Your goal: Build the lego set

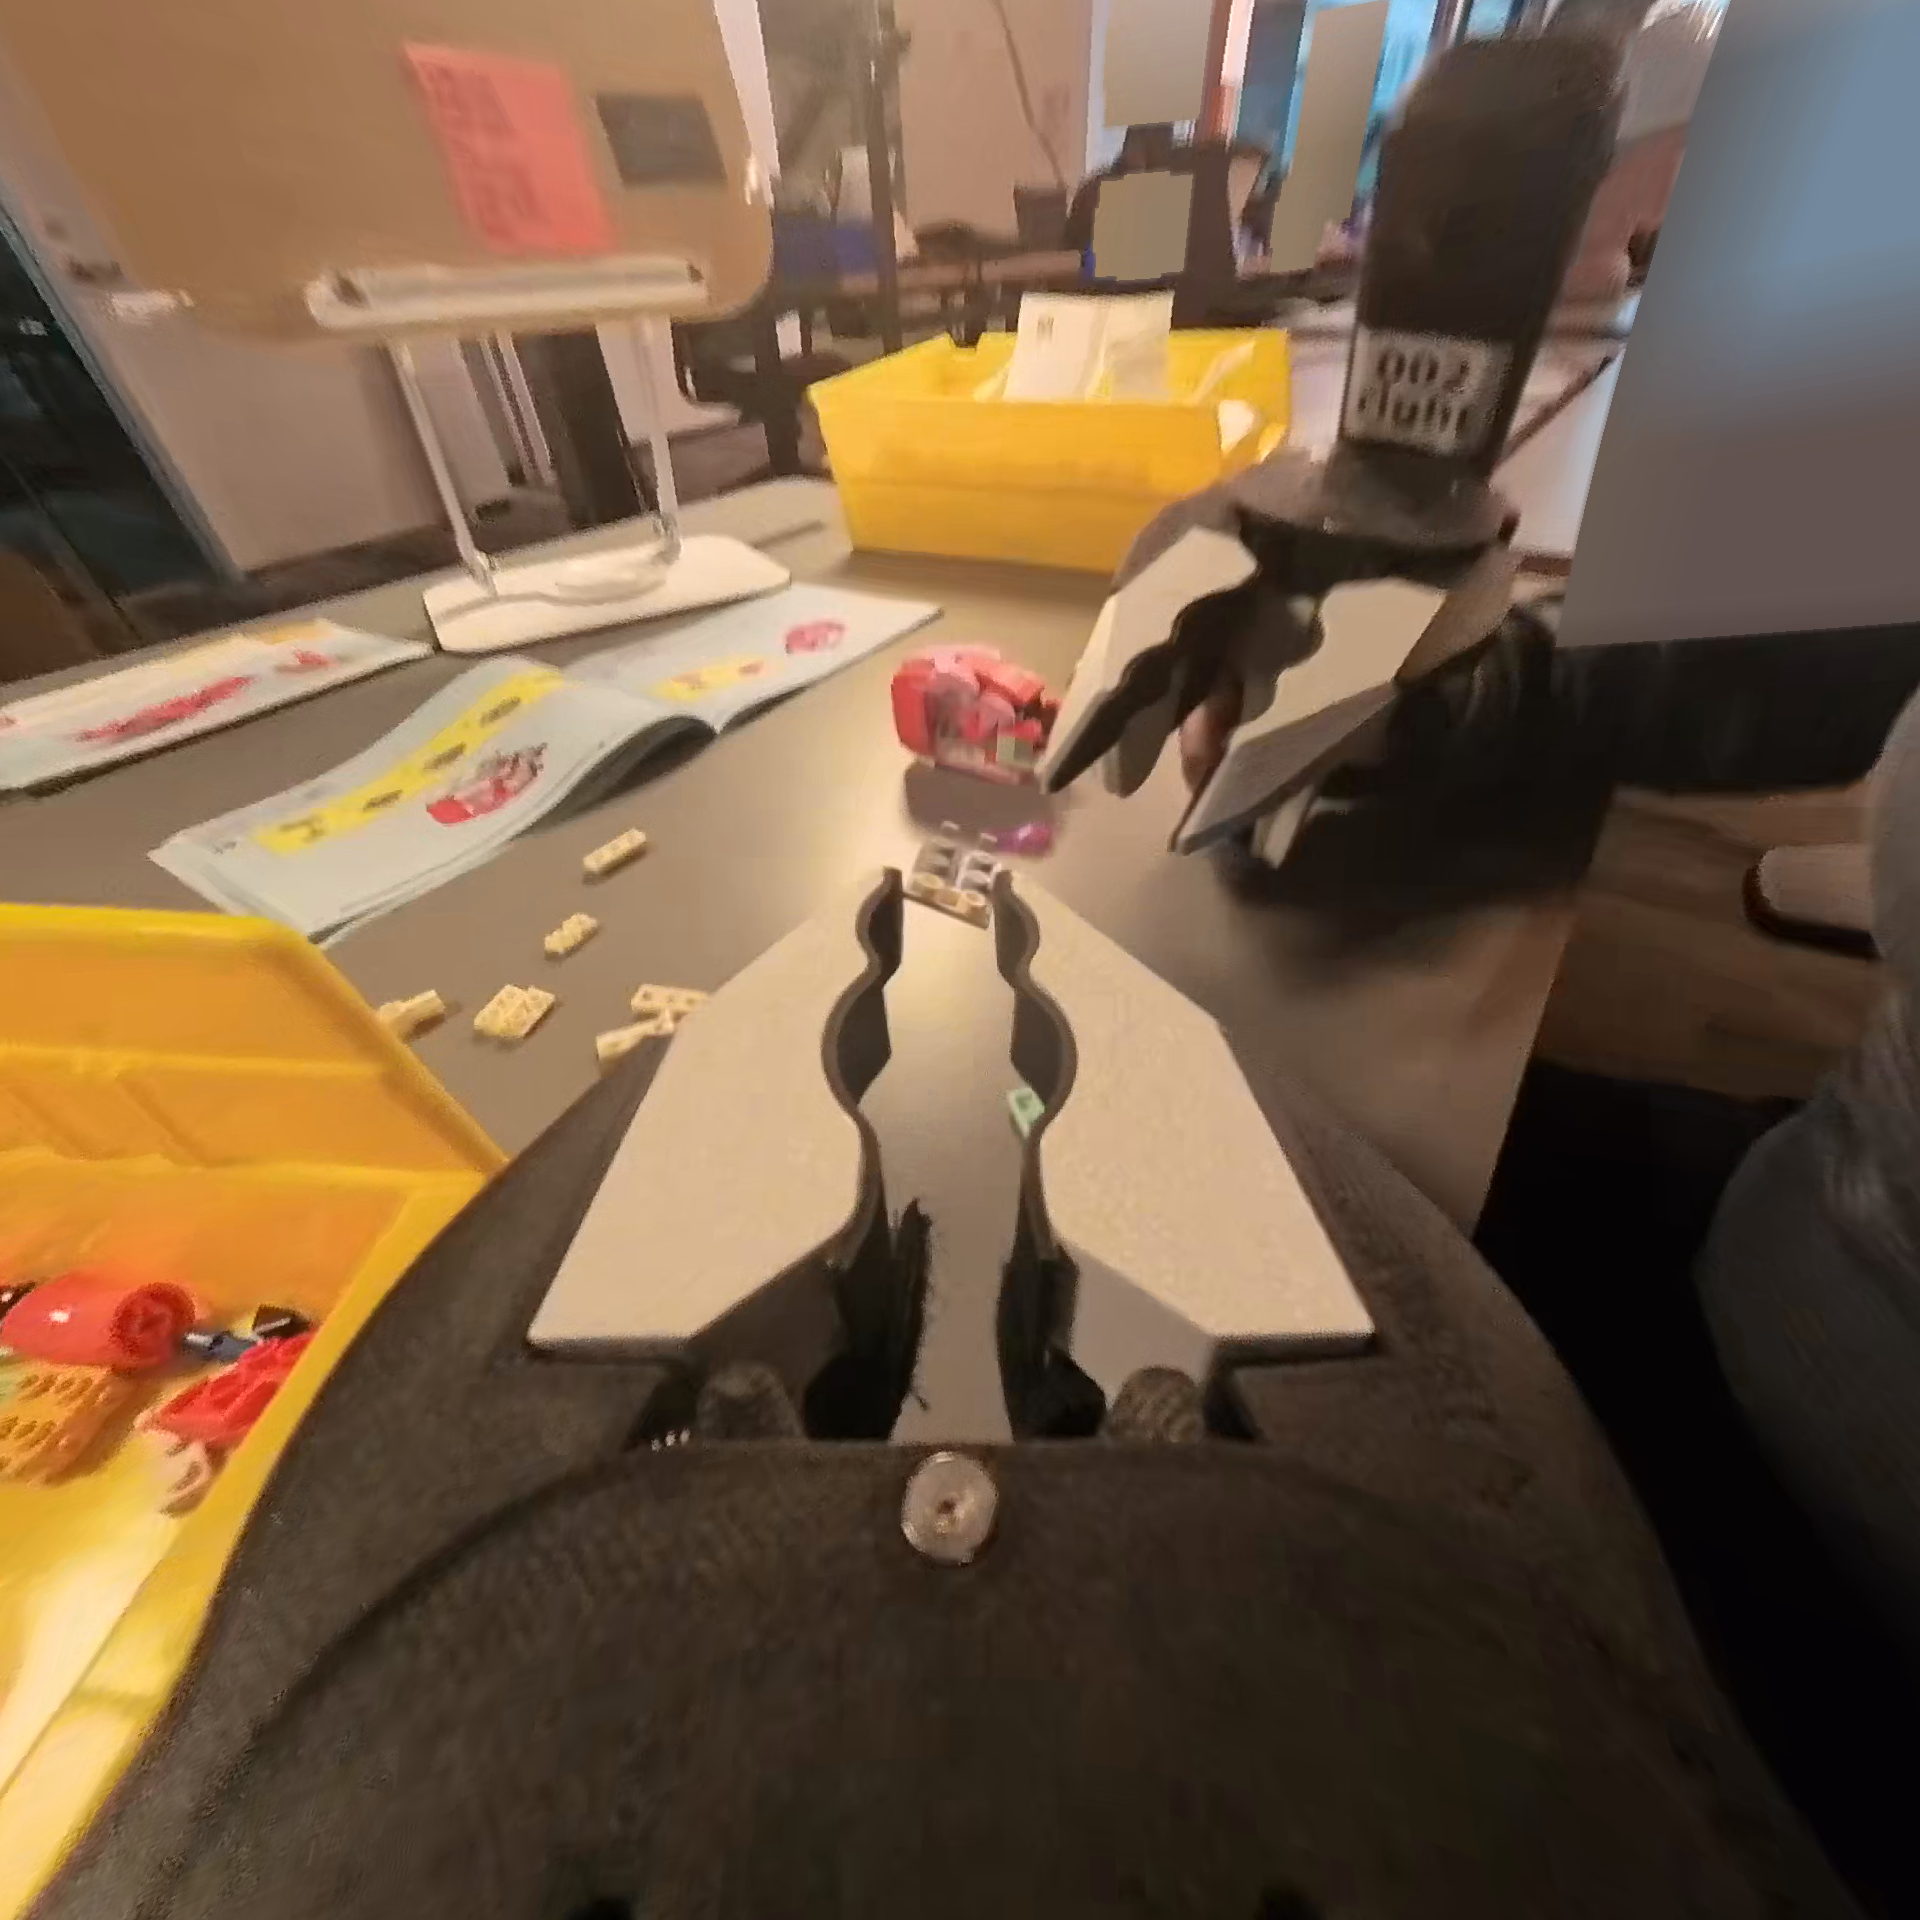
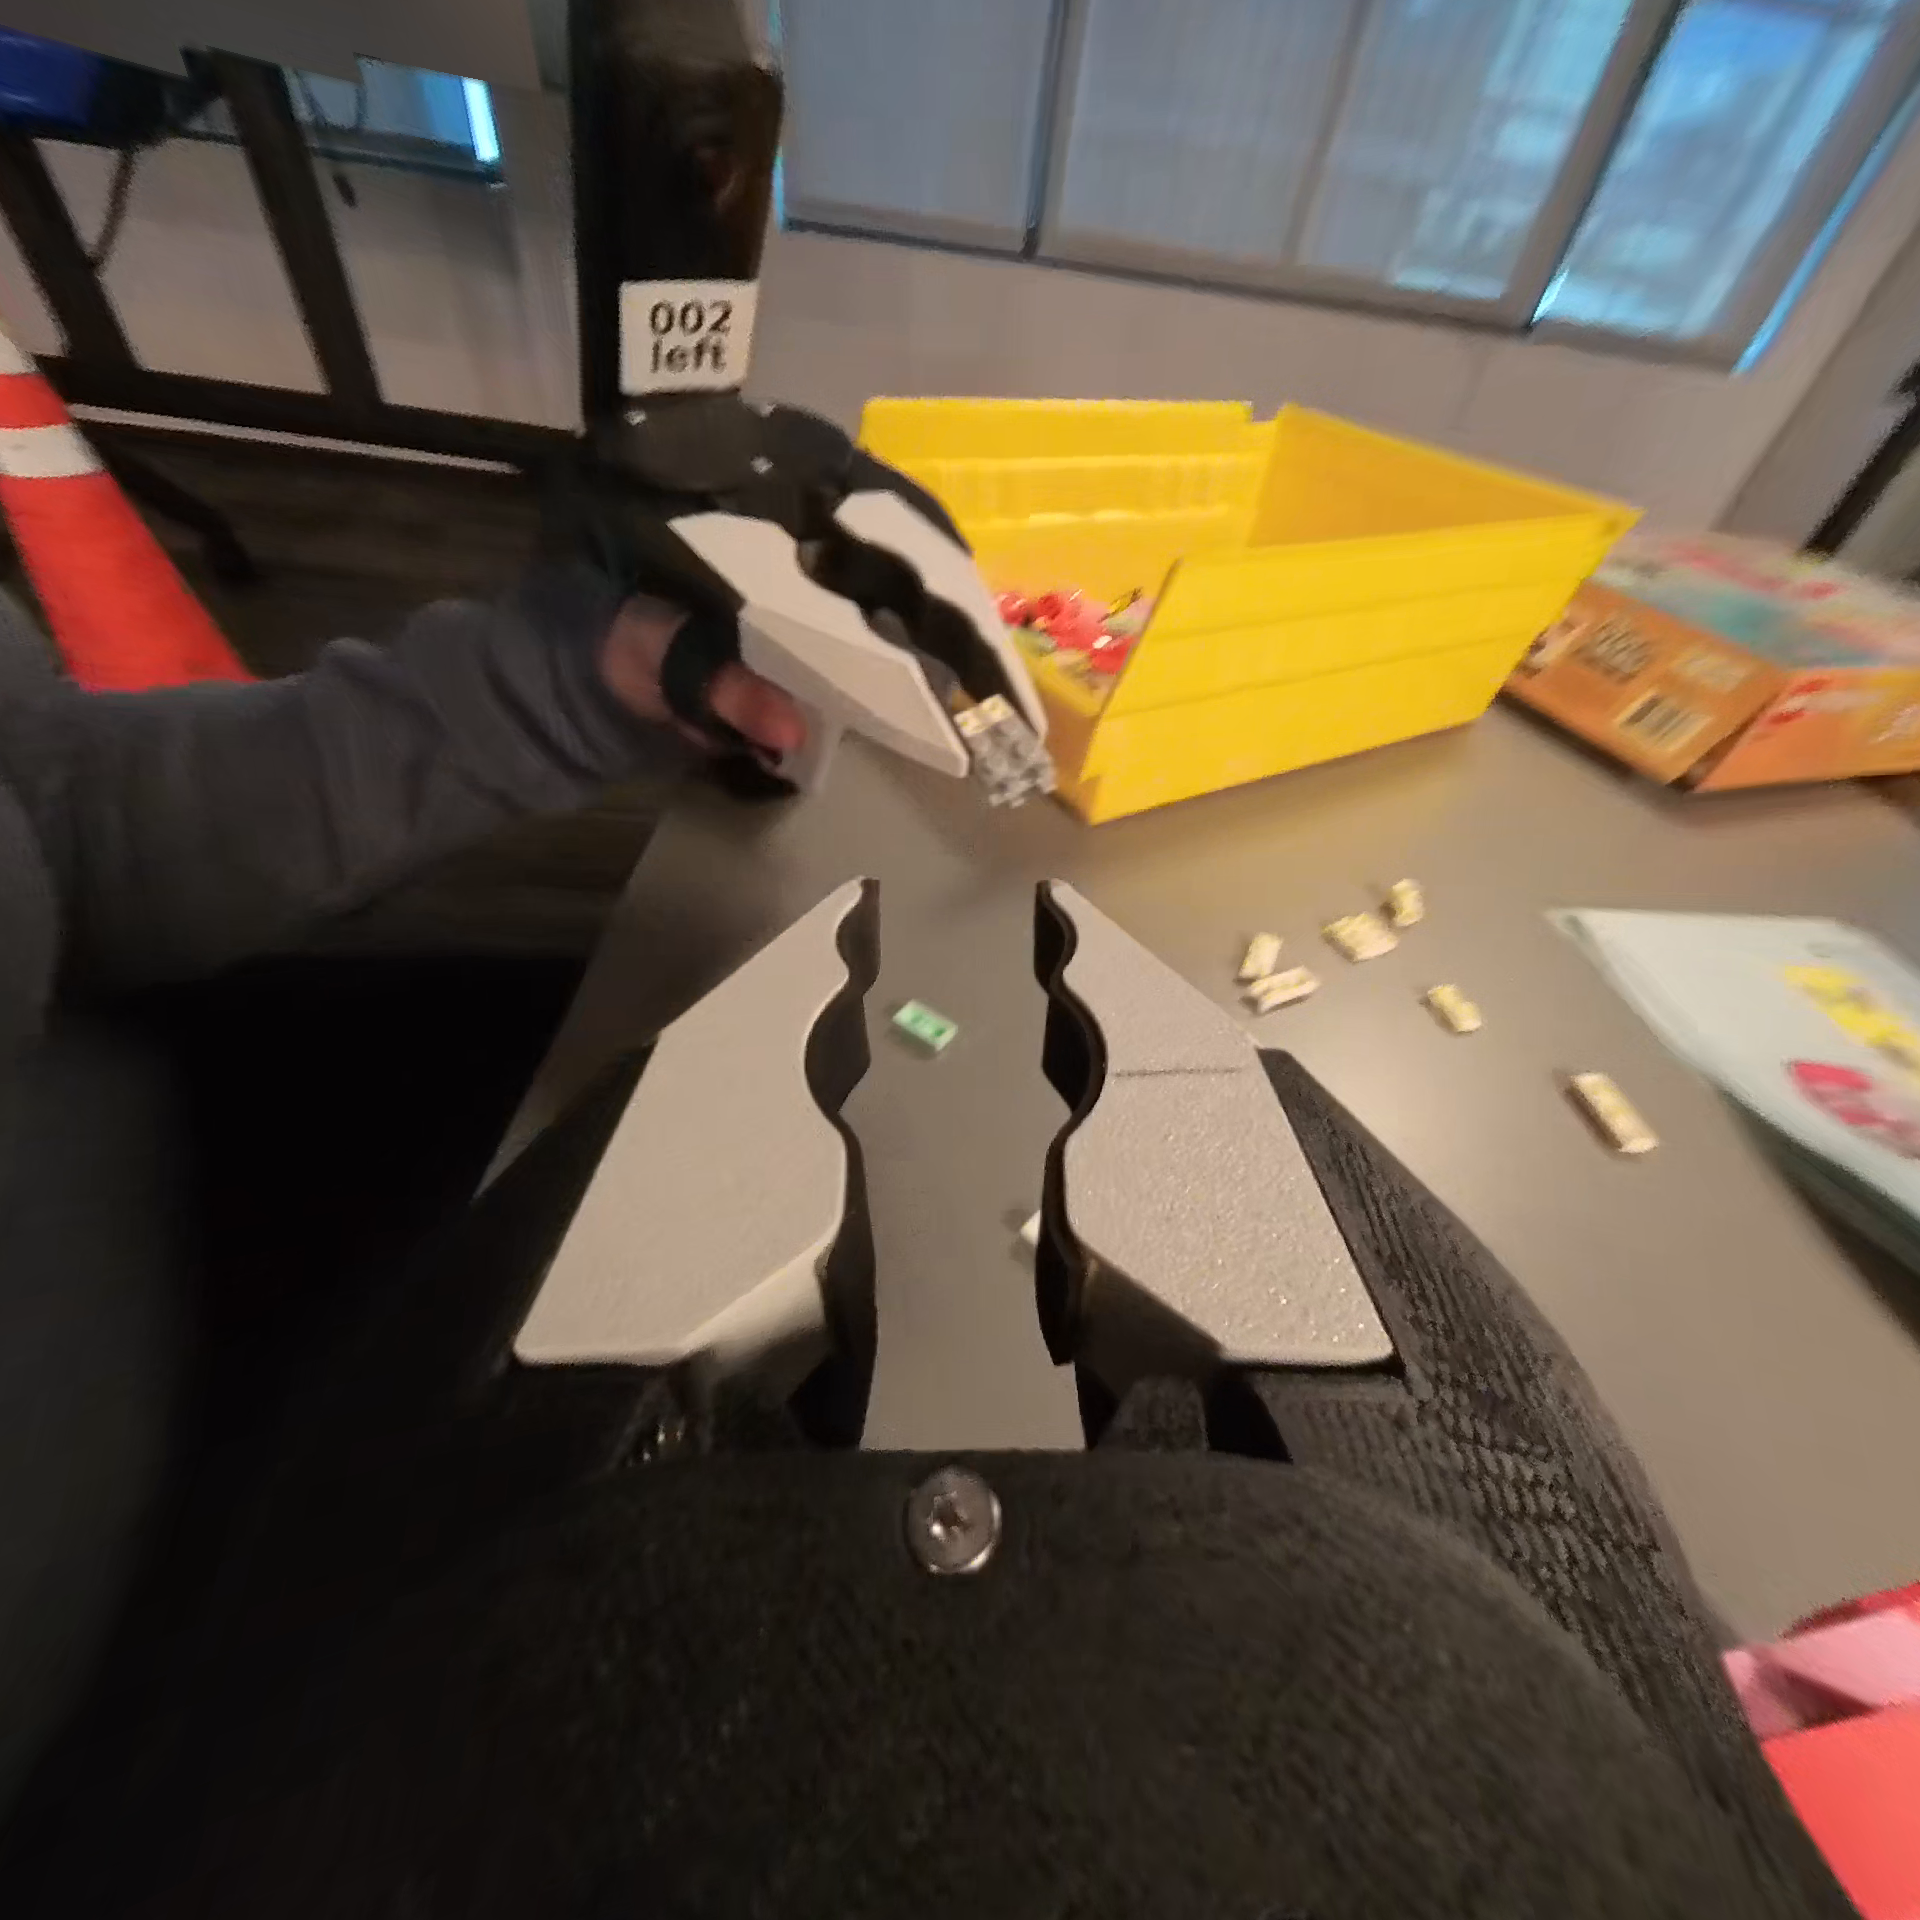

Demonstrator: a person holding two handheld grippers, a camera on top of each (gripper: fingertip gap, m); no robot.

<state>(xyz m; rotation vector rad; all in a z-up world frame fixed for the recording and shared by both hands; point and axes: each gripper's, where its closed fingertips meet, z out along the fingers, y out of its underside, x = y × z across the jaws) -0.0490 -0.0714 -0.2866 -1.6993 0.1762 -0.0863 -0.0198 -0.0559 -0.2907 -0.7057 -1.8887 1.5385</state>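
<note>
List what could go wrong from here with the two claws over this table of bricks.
1. The left claw pinches a small grey and tan brick piece only at its very tips, above the table; it could slip and drop.
2. The right claw, open, has one fingertip close to the red brick model; a nudge might topple it.
3. Loose tan plates could get swept aside.

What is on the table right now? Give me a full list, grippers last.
Grey-and-tan brick plate: one, clamped in left gripper's tips.
Green tile: one, on table below right gripper's open jaws.
Tan plates: about six, loose, mid-table.
Red brick model: one, near right gripper's tips.
Yellow bins: two; one holds red pieces.
Instruction booklets: two, open.
Cardboard boxes: orange, far edge.
Table: dark grey.
Left gripper: shut on the plate.
Right gripper: open, empty.
</note>
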